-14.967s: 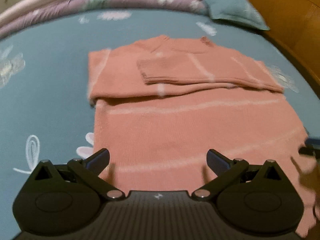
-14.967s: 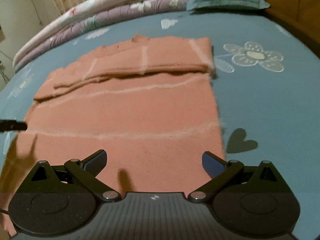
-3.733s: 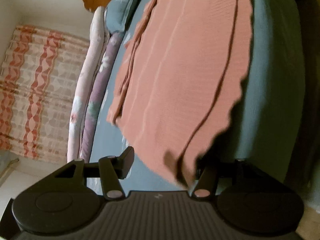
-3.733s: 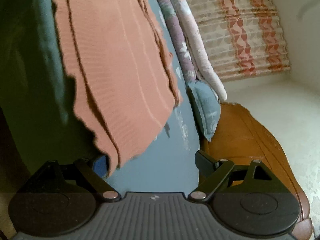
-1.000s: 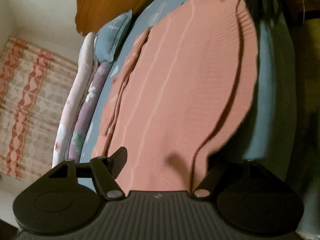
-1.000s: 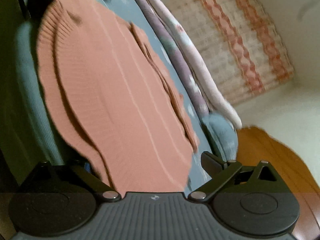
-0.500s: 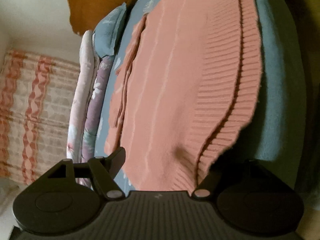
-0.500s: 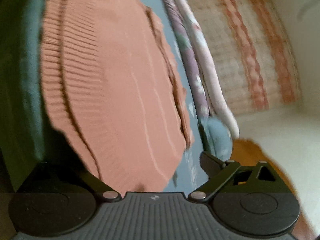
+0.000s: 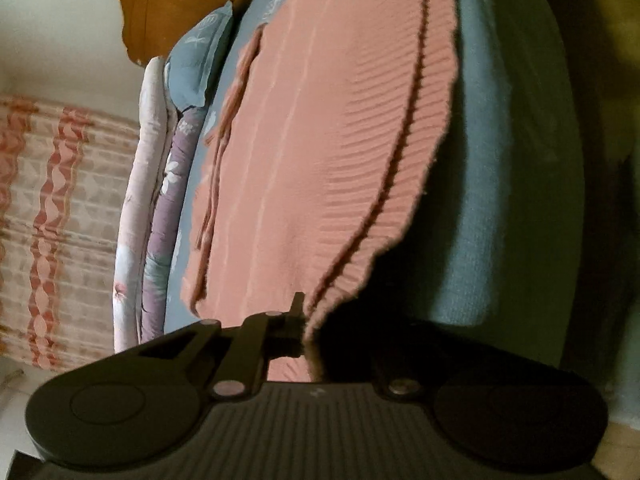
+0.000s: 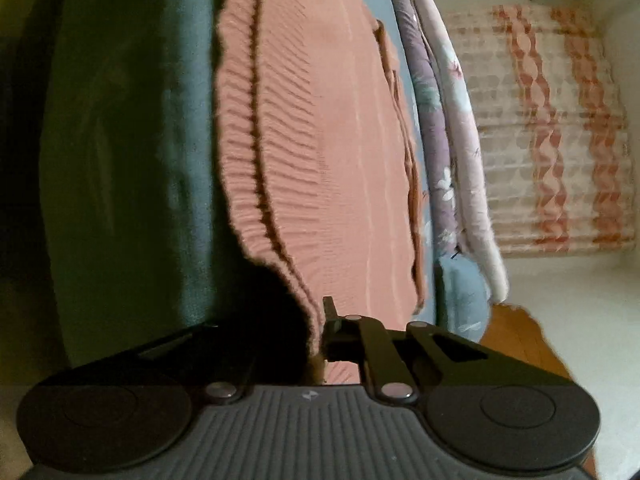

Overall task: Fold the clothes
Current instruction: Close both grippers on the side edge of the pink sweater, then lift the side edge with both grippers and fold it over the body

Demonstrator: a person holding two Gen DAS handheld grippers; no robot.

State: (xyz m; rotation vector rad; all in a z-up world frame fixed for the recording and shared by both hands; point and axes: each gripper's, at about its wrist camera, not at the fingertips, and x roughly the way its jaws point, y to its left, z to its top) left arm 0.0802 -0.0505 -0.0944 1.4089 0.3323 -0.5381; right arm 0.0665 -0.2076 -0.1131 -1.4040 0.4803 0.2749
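A salmon-pink knit sweater (image 9: 312, 152) with thin pale stripes lies on the blue bed sheet (image 9: 492, 184), its sleeves folded across the chest at the far end. Both cameras are rolled sideways. My left gripper (image 9: 308, 324) is shut on the ribbed hem at one bottom corner. My right gripper (image 10: 320, 332) is shut on the ribbed hem (image 10: 256, 152) at the other bottom corner. The sweater also shows in the right wrist view (image 10: 340, 152). Each gripper's finger under the cloth is hidden in shadow.
Rolled purple and pink floral quilts (image 9: 152, 208) and a blue pillow (image 9: 196, 64) lie at the head of the bed, by a wooden headboard (image 9: 176, 0). A patterned curtain (image 10: 560, 120) hangs beyond. The bed's near edge (image 10: 112, 160) drops into shadow.
Both grippers have closed on the hem corners; half a second ago their jaws stood apart around the cloth. The views have shifted slightly closer to the hem.
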